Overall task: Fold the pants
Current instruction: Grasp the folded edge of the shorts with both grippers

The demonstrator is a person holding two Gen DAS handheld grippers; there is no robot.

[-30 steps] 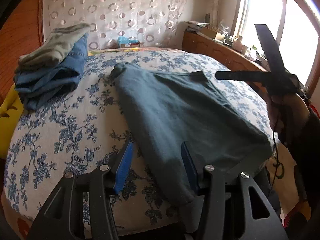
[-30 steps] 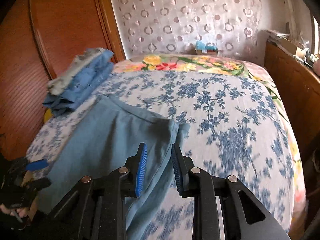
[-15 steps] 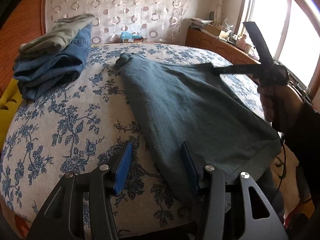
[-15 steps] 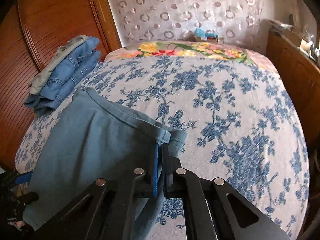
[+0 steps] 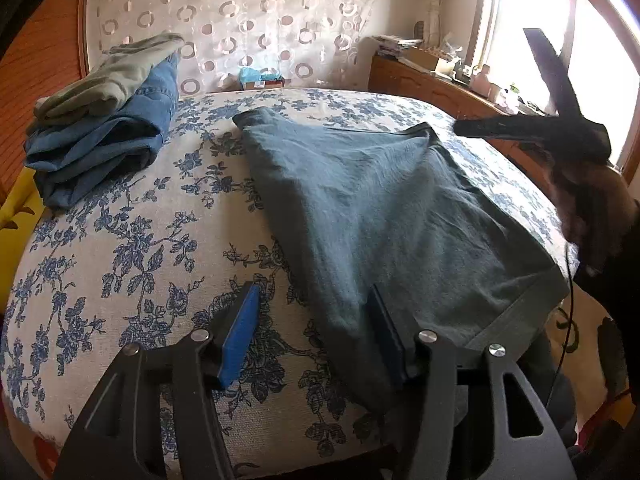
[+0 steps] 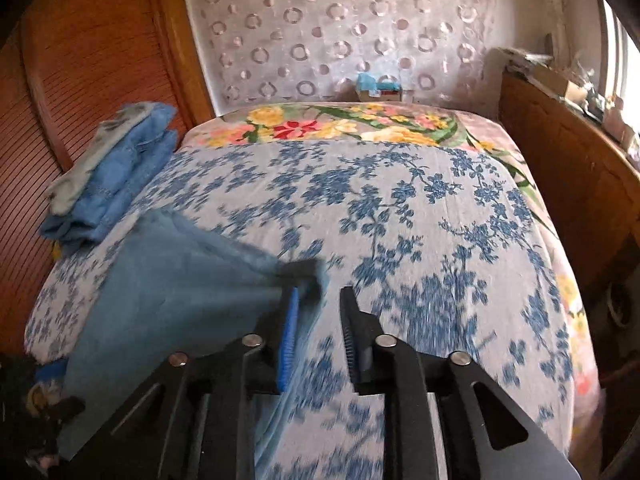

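We see daylight pouring through the window (image 5: 516, 32) at upper right of the left wrist view, blown out to white glare; the right gripper (image 5: 464, 128) stands against it as a dark silhouette; the bedspread (image 5: 120, 240) is evenly lit and sharp; in the right wrist view motion blur smears the near bedspread and pants (image 6: 168, 280); both views bend and darken at the edges.
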